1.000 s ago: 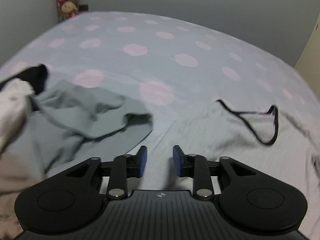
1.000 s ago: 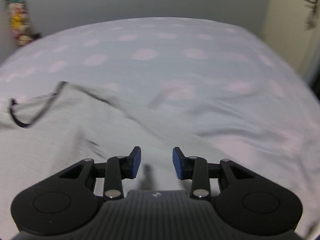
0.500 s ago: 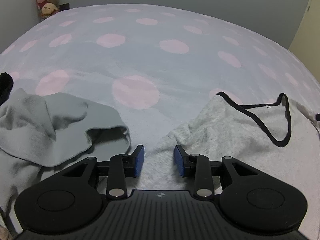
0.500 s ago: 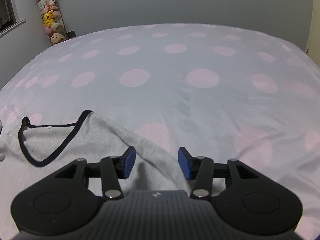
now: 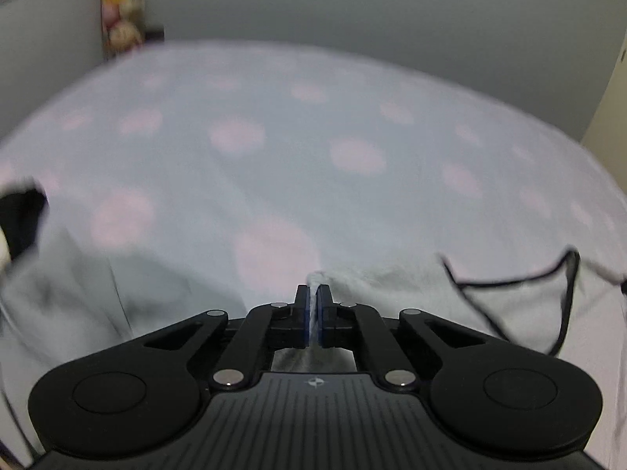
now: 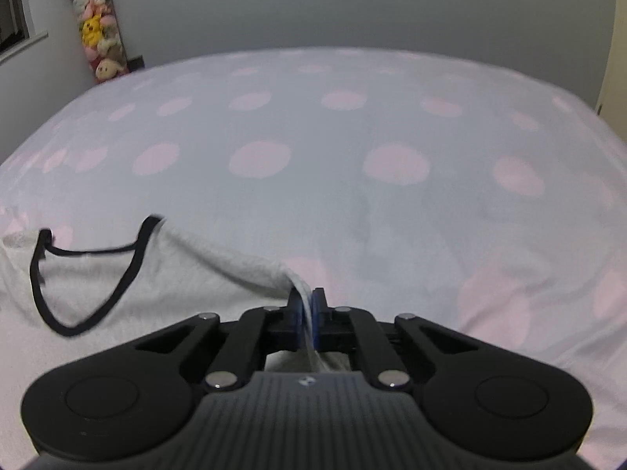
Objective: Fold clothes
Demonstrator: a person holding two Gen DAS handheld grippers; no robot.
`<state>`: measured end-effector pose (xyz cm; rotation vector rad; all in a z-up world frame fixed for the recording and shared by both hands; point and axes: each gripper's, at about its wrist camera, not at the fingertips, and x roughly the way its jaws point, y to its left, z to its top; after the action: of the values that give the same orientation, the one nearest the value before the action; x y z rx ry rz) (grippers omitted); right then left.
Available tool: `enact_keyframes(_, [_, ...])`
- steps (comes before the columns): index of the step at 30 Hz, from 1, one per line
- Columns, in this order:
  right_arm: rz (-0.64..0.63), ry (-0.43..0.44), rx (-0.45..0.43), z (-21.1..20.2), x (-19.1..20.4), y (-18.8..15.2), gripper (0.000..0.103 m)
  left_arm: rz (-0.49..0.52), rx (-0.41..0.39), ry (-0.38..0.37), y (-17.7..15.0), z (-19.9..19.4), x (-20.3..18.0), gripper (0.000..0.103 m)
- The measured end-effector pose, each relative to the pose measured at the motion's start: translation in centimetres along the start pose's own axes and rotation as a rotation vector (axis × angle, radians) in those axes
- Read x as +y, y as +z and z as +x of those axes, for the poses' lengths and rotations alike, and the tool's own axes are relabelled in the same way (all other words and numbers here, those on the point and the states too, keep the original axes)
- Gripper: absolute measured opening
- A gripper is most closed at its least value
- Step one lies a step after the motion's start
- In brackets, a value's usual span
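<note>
Shirt (image 6: 164,286), light grey knit with black neck trim (image 6: 94,290), lies on the dotted bedspread (image 6: 313,203); soft and limp, so it'll sag and stretch between your holds. You've got left gripper (image 5: 312,309) and right gripper (image 6: 307,313) each pinched on a shoulder edge either side of the neck, good hold points.
</note>
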<state>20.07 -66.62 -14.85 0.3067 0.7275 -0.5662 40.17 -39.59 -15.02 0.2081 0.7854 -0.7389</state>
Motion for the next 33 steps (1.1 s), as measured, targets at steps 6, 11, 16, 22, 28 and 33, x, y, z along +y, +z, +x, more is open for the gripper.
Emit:
enact_keyframes(6, [0.047, -0.058, -0.031, 0.9, -0.9, 0.2, 0.005, 0.088, -0.026, 0.069, 1.8, 1.6, -1.7, 0.002])
enact_keyframes(11, [0.083, -0.058, 0.028, 3.5, -1.7, -0.3, 0.006, 0.151, 0.043, 0.117, 0.2, 5.1, -2.8, 0.002])
enact_keyframes(16, [0.129, -0.037, 0.034, 3.7, -2.3, -1.0, 0.03, 0.151, 0.073, 0.107, -0.7, 5.5, -2.2, 0.006])
enact_keyframes(22, [0.14, -0.033, 0.006, 0.0, -2.6, -2.1, 0.041, 0.121, 0.04, 0.062, -1.2, 0.7, -0.8, 0.017])
enact_keyframes(28, [0.189, -0.019, 0.054, -5.9, -2.2, -5.0, 0.045, 0.11, 0.154, 0.004, -3.9, -5.5, 0.8, 0.017])
enact_keyframes(33, [0.21, -0.02, 0.123, -12.0, -1.6, -9.5, 0.051, 0.097, 0.308, -0.063, -7.8, -10.0, 1.5, 0.017])
